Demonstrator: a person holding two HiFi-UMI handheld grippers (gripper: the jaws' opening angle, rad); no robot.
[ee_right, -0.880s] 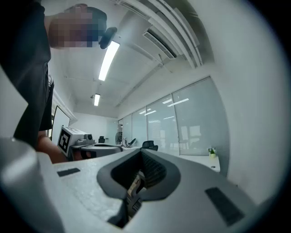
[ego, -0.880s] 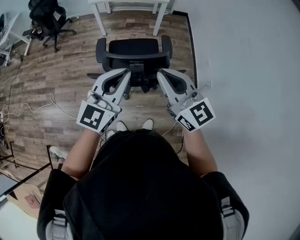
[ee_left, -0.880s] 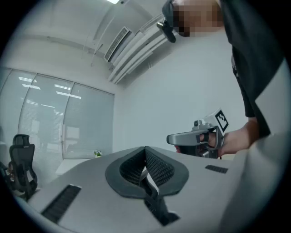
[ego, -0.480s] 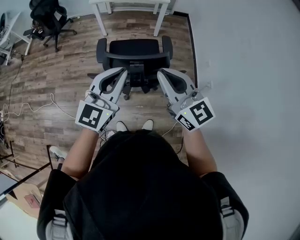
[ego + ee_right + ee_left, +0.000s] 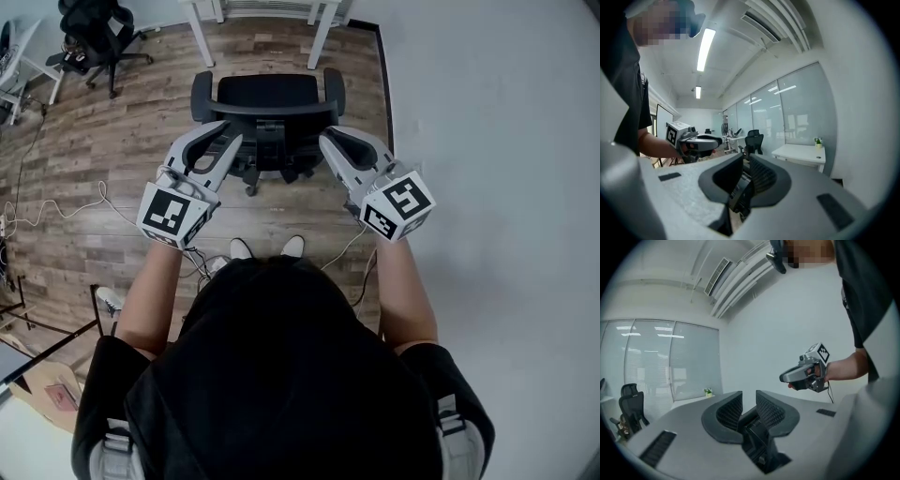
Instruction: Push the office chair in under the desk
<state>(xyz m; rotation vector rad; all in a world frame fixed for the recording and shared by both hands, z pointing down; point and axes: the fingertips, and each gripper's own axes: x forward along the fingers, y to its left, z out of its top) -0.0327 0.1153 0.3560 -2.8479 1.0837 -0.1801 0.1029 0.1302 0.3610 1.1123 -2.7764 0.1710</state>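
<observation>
Both tongs have gone forward and spread wider since a moment ago. The chair [image 5: 267, 92] looks to have crept a shade farther from my shoes [image 5: 242, 248], though only a shade. I take that to mean the push is barely begun and nearly all of the travel is still to come. Beyond the chair stand the white legs [image 5: 322, 37] of the tabletop [image 5: 797, 151]. The front of the seat lies just short of them, so by my reckoning none of the chair is underneath yet. My left tongs [image 5: 228, 132] reach in behind the chair at the left end of its backrest [image 5: 267, 110], close to that armrest. My right tongs [image 5: 330, 141] do the same at the right end, so the backrest spans the space between the two. From above I cannot tell whether either tip is pressing on the backrest or only hovering just behind it. Both gripper views look out level over the chair and do not show it at all. The left pair stands apart with a clear gap and only bare wall showing through. The right pair is almost together, a thin slit left between the pads, and nothing is caught in it.
</observation>
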